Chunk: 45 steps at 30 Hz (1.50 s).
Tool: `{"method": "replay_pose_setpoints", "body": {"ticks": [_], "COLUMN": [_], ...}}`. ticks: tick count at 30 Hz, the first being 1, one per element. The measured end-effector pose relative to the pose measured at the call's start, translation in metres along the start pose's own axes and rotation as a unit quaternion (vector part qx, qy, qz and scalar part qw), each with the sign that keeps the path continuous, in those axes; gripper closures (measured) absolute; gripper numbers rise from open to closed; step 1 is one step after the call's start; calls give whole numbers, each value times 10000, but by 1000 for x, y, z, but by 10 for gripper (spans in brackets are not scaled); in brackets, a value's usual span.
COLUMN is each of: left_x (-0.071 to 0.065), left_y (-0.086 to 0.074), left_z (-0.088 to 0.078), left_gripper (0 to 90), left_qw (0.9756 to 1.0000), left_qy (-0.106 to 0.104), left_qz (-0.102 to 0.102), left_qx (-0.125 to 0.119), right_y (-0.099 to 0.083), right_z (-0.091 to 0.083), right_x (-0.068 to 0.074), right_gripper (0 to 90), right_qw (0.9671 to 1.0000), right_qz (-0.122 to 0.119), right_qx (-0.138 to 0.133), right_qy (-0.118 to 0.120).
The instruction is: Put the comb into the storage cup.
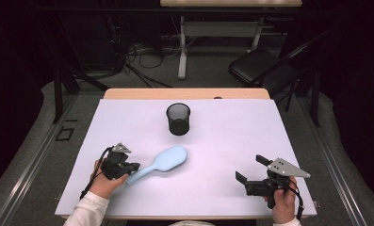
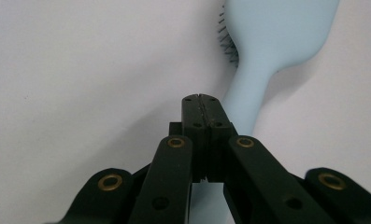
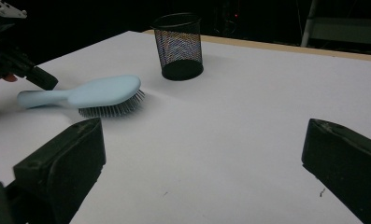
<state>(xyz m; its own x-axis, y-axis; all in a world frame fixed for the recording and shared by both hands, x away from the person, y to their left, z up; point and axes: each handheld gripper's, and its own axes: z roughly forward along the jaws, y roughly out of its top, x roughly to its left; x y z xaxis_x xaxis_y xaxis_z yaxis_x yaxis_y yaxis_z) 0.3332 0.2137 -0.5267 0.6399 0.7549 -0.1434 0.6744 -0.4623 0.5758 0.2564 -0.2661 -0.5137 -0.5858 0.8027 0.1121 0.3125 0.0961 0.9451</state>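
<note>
The light blue hairbrush (image 1: 160,163) lay on the white table cover (image 1: 222,141), bristles down, its paddle head pointing up-table toward the black mesh pen cup (image 1: 178,118) and its handle angled back toward the person's left hand. And there was the left gripper (image 1: 130,168), sitting right at the handle's end! In the left gripper view its two black jaws were pressed flat together, tip to tip, with nothing between them; the handle (image 2: 248,93) ran just beside and past the closed tips on their right, the head and a fringe of bristles (image 2: 227,44) showing beyond. Whether the tips actually touched the handle, I could not tell.

Over on the other side, the right gripper (image 1: 250,169) rested near the table's front right corner, well apart from the brush, jaws spread wide and empty. Its own view looked between those two black jaws across bare white surface to the hairbrush (image 3: 87,95), lying on its bristles, with the mesh cup (image 3: 178,45) standing upright behind it and the left gripper (image 3: 43,79) just beside the handle end.
</note>
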Motion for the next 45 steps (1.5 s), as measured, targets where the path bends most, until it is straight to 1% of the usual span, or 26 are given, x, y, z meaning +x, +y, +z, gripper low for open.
{"method": "replay_pose_setpoints", "body": {"ticks": [2, 3, 4, 6, 9, 12, 13, 14, 15, 18, 21, 22, 23, 26, 31, 33, 36, 38, 40, 42, 44, 45], "left_x": [0, 0, 1, 1, 1, 1, 2, 2, 2, 2, 2, 3, 3, 3, 3, 4, 5, 5, 5, 6, 7, 8], "left_y": [0, 0, 0, 0, 0, 0, 1, 0, 0, 0, 0, 0, -1, -1, -1, -1, -1, 0, 0, 0, 0, 0], "left_z": [0, -1, -1, -3, -6, -8, -9, -9, -9, -10, -12, -12, -12, -13, -13, -14, -14, -14, -14, -15, -17, -18], "left_gripper": [896, 890, 883, 874, 856, 837, 824, 809, 796, 750, 701, 687, 675, 637, 555, 520, 473, 453, 435, 424, 415, 410], "left_qw": [10000, 10000, 10000, 9999, 9999, 9998, 9998, 9996, 9997, 9992, 9989, 9988, 9986, 9982, 9976, 9975, 9973, 9970, 9968, 9965, 9952, 9949], "left_qy": [32, 63, 44, 76, 28, 48, 33, 31, 48, 75, 104, 113, 110, 113, 85, 96, 82, 79, 93, 68, 65, 81], "left_qz": [-28, -7, -9, -25, -40, -24, -30, -41, -18, -22, -61, -38, -71, -69, -141, -109, -124, -158, -91, -167, -159, -119], "left_qx": [-24, -36, -43, -96, -154, -207, -208, -262, -257, -382, -454, -470, -521, -589, -671, -692, -725, -749, -787, -813, -960, -1003], "right_y": [0, 0, 0, 0, 0, 0, 0, 0, 0, 0, 0, 0, 0, 0, 0, 0, 0, 0, -1, -1, -1, -1], "right_z": [0, 0, 0, 0, 0, 0, 0, 0, 0, 0, 0, 0, 0, 0, 0, 0, 0, 0, 0, 0, 0, 0], "right_x": [0, 0, 0, 0, 0, 0, 0, 0, 0, 0, 0, -1, 0, -1, -1, -1, -1, -1, -1, -1, -1, -1], "right_gripper": [0, 0, 0, 0, 0, 0, 0, 0, 0, 0, 0, 0, 0, 0, 0, 0, 0, 0, 0, 0, 0, 0], "right_qw": [10000, 10000, 10000, 10000, 10000, 10000, 10000, 10000, 10000, 10000, 10000, 10000, 10000, 10000, 10000, 10000, 10000, 10000, 10000, 10000, 10000, 10000], "right_qz": [1, 1, -2, -3, -6, -10, -12, -14, -22, -19, -33, -35, -25, -37, -39, -43, -42, -46, -47, -30, -35, -41], "right_qx": [1, -1, 0, 17, 18, 22, 25, 29, 30, 29, 30, 32, 35, 35, 39, 38, 37, 40, 44, 28, 26, 44], "right_qy": [1, 4, 9, 5, 10, 7, 12, 8, 10, 9, 11, 7, 9, 13, 9, 11, 13, 9, 9, 13, 13, 10]}}
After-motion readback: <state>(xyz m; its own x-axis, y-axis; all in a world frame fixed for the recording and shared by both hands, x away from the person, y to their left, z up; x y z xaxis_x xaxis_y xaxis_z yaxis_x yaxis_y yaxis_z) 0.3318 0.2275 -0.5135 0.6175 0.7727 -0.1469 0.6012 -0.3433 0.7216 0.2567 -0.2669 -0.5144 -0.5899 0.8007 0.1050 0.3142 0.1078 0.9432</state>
